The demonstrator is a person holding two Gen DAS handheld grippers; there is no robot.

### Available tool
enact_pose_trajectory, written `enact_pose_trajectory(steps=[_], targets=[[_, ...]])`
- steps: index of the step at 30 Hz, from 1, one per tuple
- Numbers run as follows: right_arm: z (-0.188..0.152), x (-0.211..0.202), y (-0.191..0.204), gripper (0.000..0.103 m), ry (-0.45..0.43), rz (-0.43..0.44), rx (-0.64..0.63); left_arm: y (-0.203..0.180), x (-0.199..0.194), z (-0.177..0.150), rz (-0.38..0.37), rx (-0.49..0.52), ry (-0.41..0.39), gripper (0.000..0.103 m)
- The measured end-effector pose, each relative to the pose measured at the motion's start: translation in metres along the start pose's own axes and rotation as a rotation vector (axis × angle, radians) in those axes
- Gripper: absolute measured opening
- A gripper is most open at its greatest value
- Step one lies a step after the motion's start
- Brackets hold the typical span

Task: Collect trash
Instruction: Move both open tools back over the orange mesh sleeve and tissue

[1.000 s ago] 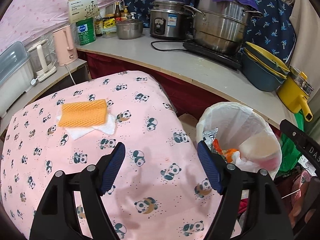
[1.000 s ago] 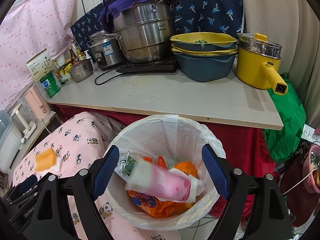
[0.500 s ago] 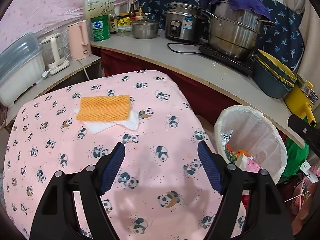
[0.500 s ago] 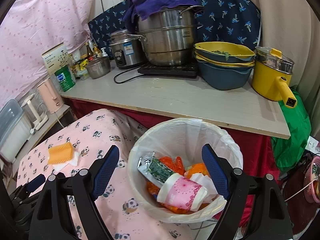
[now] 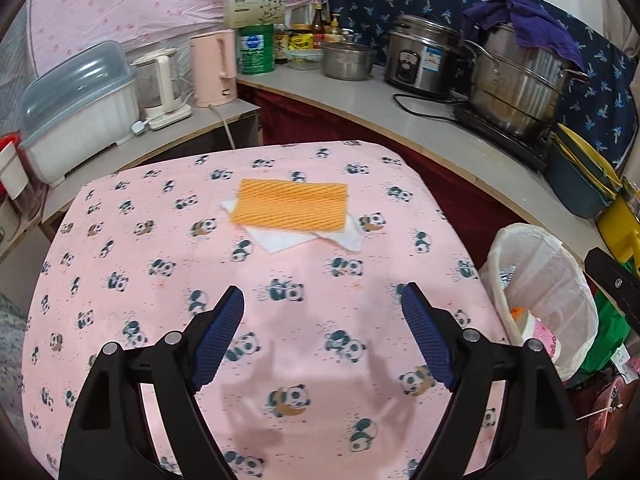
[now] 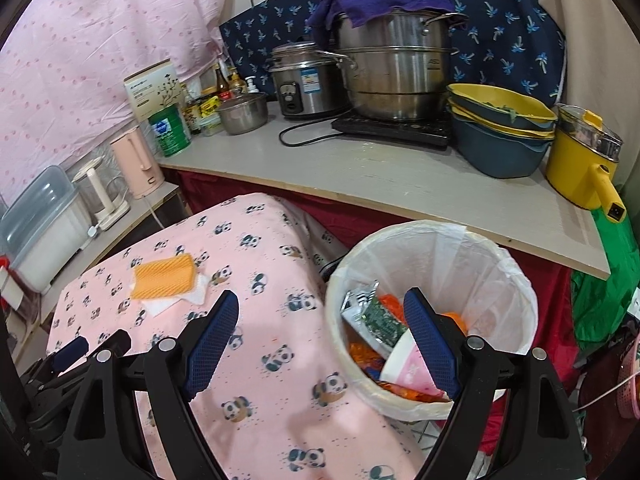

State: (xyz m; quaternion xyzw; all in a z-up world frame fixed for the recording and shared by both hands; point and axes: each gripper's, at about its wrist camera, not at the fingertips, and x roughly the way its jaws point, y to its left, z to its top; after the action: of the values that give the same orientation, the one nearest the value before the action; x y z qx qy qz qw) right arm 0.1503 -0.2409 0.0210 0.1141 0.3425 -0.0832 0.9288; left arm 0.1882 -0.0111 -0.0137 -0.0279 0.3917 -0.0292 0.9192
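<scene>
An orange foam net (image 5: 290, 208) lies on a white paper napkin (image 5: 280, 240) on the pink panda tablecloth (image 5: 160, 320); both also show in the right wrist view (image 6: 164, 276) (image 6: 160, 307). A white-lined trash bin (image 6: 500, 264) stands to the table's right, holding a pink paper cup (image 6: 408, 372), wrappers and orange scraps; the bin also shows in the left wrist view (image 5: 552, 280). My left gripper (image 5: 322, 312) is open and empty above the cloth, short of the net. My right gripper (image 6: 320, 320) is open and empty over the table edge beside the bin.
A counter (image 6: 400, 184) behind holds a steel steamer pot (image 6: 396, 68), rice cooker (image 6: 304, 80), stacked bowls (image 6: 500, 136) and a yellow pot (image 6: 580, 164). A pink kettle (image 5: 214, 68) and lidded container (image 5: 76, 108) stand on the left shelf.
Both grippers have swung left, away from the bin and toward the table. The pink cup has settled in the bin. The net now sits more centred ahead of the left gripper.
</scene>
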Motion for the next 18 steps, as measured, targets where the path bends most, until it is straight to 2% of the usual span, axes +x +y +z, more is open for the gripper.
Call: enact_pose_trajectory(steps=[12,18], targets=[[-0.013,0.005,0.055,0.081,0.033,0.067,-0.076,0.055,-0.008,-0.005,0.078,-0.072,-0.002,0.081],[-0.016,0.013,0.081,0.081,0.052,0.087,-0.115,0.072,-0.007,-0.005,0.09,-0.096,0.0,0.081]])
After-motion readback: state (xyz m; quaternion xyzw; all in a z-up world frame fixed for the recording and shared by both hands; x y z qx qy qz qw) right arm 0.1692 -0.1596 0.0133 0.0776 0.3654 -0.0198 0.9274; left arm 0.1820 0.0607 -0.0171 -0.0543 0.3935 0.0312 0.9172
